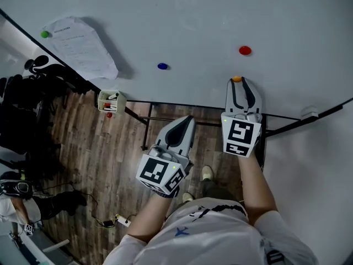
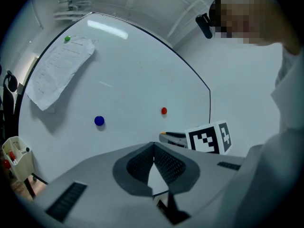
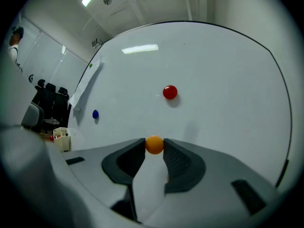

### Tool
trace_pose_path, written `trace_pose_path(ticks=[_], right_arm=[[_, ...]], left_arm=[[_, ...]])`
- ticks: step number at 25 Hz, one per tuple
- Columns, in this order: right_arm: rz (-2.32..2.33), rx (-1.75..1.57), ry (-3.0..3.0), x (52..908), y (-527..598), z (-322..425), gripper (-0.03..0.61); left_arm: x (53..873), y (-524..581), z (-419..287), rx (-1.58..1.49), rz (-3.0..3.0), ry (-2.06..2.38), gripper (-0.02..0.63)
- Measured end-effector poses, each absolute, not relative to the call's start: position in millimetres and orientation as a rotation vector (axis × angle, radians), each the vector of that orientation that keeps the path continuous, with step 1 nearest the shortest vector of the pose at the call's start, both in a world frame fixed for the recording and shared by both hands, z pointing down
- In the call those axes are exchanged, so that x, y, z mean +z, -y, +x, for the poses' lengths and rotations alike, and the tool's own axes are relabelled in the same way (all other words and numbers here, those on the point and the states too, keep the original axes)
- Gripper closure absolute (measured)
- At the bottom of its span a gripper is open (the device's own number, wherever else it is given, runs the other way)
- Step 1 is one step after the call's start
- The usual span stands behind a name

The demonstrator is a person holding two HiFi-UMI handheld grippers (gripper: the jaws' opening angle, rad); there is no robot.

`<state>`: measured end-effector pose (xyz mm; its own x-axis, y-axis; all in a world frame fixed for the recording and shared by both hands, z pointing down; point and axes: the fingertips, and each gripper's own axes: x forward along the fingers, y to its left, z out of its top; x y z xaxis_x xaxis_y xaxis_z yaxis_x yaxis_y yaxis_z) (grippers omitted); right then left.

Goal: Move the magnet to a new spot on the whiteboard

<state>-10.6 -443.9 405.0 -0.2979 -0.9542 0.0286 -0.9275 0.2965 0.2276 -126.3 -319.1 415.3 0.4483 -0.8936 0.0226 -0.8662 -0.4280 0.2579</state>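
– Orange round magnet [image 3: 154, 145] sits pinched between the very tips of my right gripper [image 1: 237, 83]. The jaws are spread wide, with both ribbed pads touching its sides. It lies just below the red round magnet [image 3: 170, 92], and as far as I can judge it is against the white whiteboard [image 3: 213, 80].
– And the other hand?
– My left gripper [image 2: 154, 147] has its jaws closed tip to tip on nothing. It is held back from the board, lower than the red magnet and to its left.
– What worries you?
– The hold. Only the pad tips bear on a smooth, curved surface, so I think a pull against the board's attraction could squirt the magnet out forward or sideways. It would then snap back onto the board below the red magnet, or drop to the floor.
– Anything else?
– If I slide it rather than lift it, a tilt of the jaws could roll it out of the pads. Heading upward would also bring it close to the red magnet, and the two might jump together. The blue round magnet [image 3: 95, 113] is well to the left of the red one, so it's no concern.
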Motion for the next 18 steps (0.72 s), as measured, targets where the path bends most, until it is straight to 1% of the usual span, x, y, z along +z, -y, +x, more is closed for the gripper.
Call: trace_pose_path(ticks=[7, 18], right_arm=[[1.760, -0.232, 2.438, 388, 403, -6, 0.451], [1.766, -0.196, 2.485, 371, 302, -6, 0.451]], left_arm=[[409, 290, -116, -0.163, 2.513, 1.489, 0.603], [402, 206, -120, -0.141, 2.551, 1.454, 0.603]])
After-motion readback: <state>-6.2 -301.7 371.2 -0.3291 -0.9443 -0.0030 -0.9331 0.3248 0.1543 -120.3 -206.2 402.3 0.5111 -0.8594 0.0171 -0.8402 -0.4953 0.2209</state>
